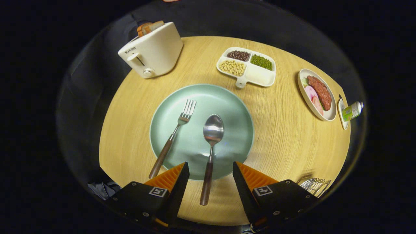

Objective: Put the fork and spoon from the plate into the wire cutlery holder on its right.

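A pale green plate (234, 107) lies in the middle of the round wooden table. On it rest a fork (177, 128) at the left and a spoon (213, 131) at the right, both with brown wooden handles that reach over the plate's near rim. My gripper (210, 169) is open above the near rim. The spoon's handle runs between the two fingers without touching either. The fork's handle ends just outside the left finger. The wire cutlery holder (314, 186) peeks out past the right finger, at the table's near right edge.
A white toaster (152, 52) with bread stands at the back left. Beyond the plate sits a divided white dish (247, 66) of beans. At the far right are an oval dish (317, 94) of sliced meat and a small green-labelled bottle (352, 110).
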### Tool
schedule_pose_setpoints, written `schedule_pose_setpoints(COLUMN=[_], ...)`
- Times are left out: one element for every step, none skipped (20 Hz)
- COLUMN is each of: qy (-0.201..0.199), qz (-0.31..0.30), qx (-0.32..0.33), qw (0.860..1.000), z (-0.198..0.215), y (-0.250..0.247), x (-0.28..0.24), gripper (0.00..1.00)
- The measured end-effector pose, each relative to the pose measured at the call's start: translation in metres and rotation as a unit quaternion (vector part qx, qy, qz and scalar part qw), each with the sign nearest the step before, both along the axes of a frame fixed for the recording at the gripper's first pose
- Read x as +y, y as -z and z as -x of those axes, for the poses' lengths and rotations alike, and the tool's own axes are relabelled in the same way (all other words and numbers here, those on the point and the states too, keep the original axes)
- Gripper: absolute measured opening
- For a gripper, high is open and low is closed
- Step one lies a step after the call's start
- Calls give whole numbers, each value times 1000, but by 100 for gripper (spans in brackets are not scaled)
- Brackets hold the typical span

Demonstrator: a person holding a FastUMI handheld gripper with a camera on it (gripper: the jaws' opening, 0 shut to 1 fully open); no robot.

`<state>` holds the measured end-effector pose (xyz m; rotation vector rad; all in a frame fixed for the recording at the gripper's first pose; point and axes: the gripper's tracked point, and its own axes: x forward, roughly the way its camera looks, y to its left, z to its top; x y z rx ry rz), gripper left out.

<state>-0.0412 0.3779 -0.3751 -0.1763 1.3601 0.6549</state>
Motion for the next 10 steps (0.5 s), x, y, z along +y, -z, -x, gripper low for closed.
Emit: schedule_pose_setpoints(qy=[-3, -5, -7, -8, -8, -6, -3, -1, 1, 2], qz=[6, 9, 13, 19, 24, 28, 32, 36, 36, 30], qx=[7, 9, 10, 12, 13, 16, 21, 25, 25, 26], qw=[1000, 1000, 1000, 1000, 1000, 999, 999, 999, 999, 999], z=[1, 1, 0, 0, 0, -1, 1, 2, 1, 2], y=[4, 10, 14, 18, 22, 25, 27, 30, 30, 31], x=[1, 5, 6, 8, 9, 10, 10, 10, 11, 14], gripper=[79, 74, 70, 63, 56, 50, 41, 31, 24, 17])
